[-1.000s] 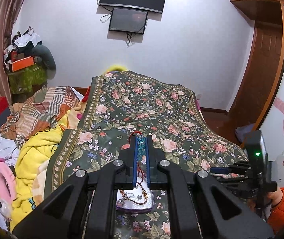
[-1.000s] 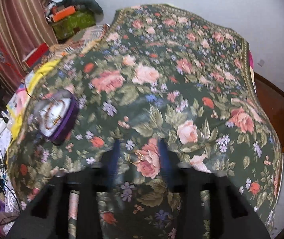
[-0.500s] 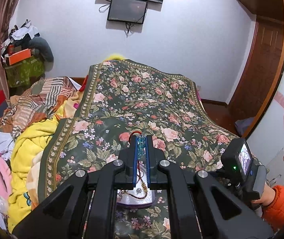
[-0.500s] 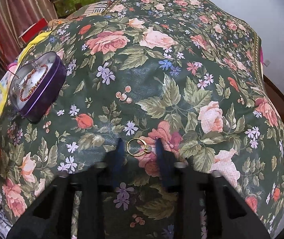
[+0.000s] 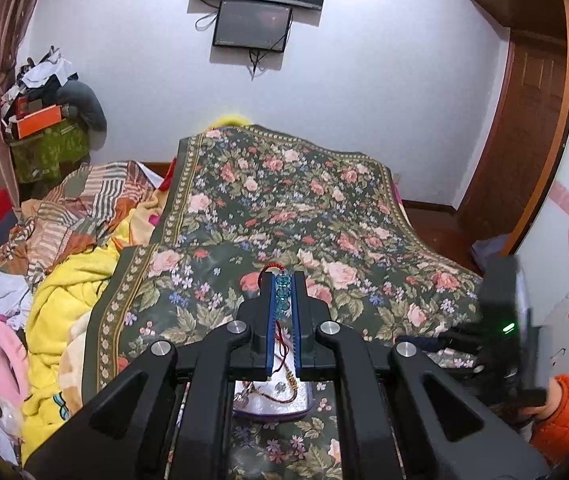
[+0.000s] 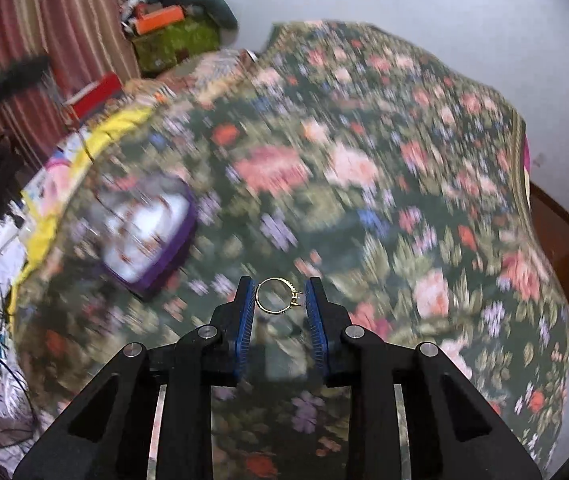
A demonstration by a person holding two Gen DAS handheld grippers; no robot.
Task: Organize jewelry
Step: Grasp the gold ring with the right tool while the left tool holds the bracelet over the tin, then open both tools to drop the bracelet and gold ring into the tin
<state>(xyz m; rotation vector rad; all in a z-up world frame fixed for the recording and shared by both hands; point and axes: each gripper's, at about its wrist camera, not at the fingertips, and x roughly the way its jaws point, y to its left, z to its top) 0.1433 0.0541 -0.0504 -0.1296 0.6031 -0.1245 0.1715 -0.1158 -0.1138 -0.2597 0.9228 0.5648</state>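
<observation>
My left gripper (image 5: 283, 280) is shut on a red-cord bracelet with turquoise beads (image 5: 282, 294); its cord hangs down toward the purple jewelry box (image 5: 272, 402) just below the fingers. That box has a white lining and holds other bracelets. In the right wrist view my right gripper (image 6: 280, 294) is shut on a thin gold ring (image 6: 278, 296), held above the floral bedspread (image 6: 364, 184). The purple box (image 6: 146, 236) shows blurred to the left of the ring.
The floral bedspread (image 5: 292, 216) covers the bed. A yellow blanket (image 5: 60, 304) and striped cloth lie on its left, with clutter beyond. A person's orange sleeve (image 5: 564, 416) and the other gripper's body are at the right. A wooden door (image 5: 524, 132) stands far right.
My right gripper went down around the gold ring on the bedspread, shut on it and lifted it; the view now blurs with motion. My left gripper kept its hold over the box.
</observation>
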